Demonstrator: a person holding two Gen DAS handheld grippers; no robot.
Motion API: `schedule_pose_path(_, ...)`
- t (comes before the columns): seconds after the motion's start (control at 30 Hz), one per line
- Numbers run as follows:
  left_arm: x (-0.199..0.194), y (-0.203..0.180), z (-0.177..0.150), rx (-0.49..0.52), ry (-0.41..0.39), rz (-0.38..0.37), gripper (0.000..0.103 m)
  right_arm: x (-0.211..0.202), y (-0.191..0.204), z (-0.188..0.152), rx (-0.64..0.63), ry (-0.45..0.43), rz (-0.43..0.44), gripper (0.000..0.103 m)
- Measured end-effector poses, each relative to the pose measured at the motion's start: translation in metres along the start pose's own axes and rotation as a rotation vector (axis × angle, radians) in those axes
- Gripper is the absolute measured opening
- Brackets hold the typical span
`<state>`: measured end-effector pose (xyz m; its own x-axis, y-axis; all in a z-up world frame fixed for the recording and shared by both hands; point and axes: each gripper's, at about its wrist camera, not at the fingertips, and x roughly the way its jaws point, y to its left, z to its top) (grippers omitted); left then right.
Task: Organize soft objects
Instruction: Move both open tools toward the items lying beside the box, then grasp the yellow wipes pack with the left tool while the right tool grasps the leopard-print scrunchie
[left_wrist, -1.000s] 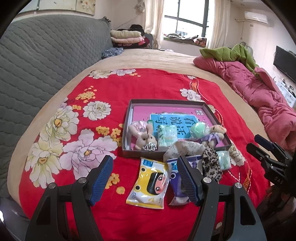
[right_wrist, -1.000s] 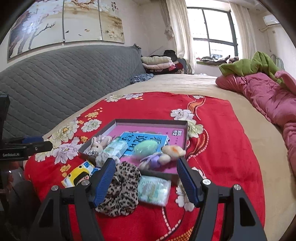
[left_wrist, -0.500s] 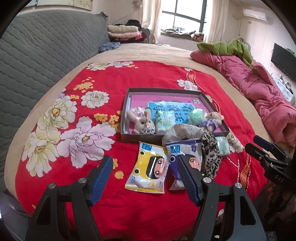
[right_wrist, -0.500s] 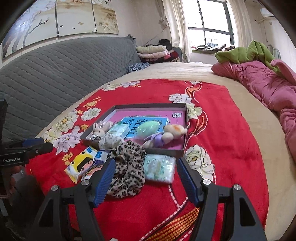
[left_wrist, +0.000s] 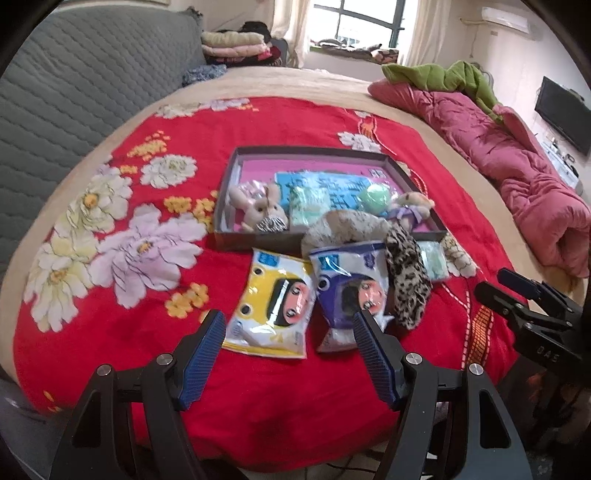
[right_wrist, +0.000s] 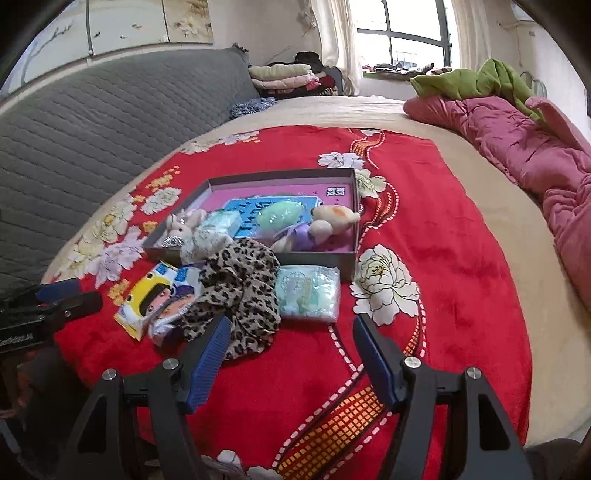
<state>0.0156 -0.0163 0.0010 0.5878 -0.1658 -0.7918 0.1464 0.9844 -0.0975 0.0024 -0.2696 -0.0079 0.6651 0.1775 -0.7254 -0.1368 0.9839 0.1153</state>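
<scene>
A shallow grey box (left_wrist: 310, 152) (right_wrist: 352, 192) lies on the red flowered blanket. It holds a plush rabbit (left_wrist: 256, 206) (right_wrist: 180, 228), a tissue pack, a green ball (left_wrist: 376, 197) (right_wrist: 277, 218) and a small bear (right_wrist: 328, 221). In front of the box lie a yellow tissue packet (left_wrist: 273, 306) (right_wrist: 146, 299), a purple packet (left_wrist: 351, 291), a leopard-print scrunchie (left_wrist: 408, 280) (right_wrist: 236, 280) and a green tissue pack (right_wrist: 308, 291). My left gripper (left_wrist: 290, 325) hovers open, low over the two packets. My right gripper (right_wrist: 290, 328) is open above the scrunchie and green pack.
A grey quilted headboard (left_wrist: 74, 85) runs along the left. A pink quilt (left_wrist: 517, 162) with a green cloth lies at the right. Folded clothes (right_wrist: 284, 75) are stacked by the window. The bed's near edge is just under both grippers.
Both grippers have tilted further down and come closer to the items in front of the box. Their jaws stay equally wide. Nothing on the blanket has moved.
</scene>
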Motion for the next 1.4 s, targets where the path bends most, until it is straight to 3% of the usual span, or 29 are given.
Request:
schedule_pose_path(0.53,0.027,0.004,-0.012,-0.002,0.051,-0.02,0.073,0.02,-0.005,0.0,0.004,0.026,0.003,0.068)
schedule_pose_path(0.9,0.05,0.013,-0.013,-0.022,0.09,0.002,0.073,0.028,0.023,0.001,-0.072,0.016,0.131,0.068)
schedule_pose_path(1.17,0.058,0.011,-0.013,0.001,0.092,0.028,0.073,0.044,0.036,0.003,-0.101,0.032,0.147,0.068)
schedule_pose_path(1.4,0.07,0.021,-0.011,-0.047,0.111,0.018,0.073,0.057,0.045,0.004,-0.127,0.043,0.149,0.068)
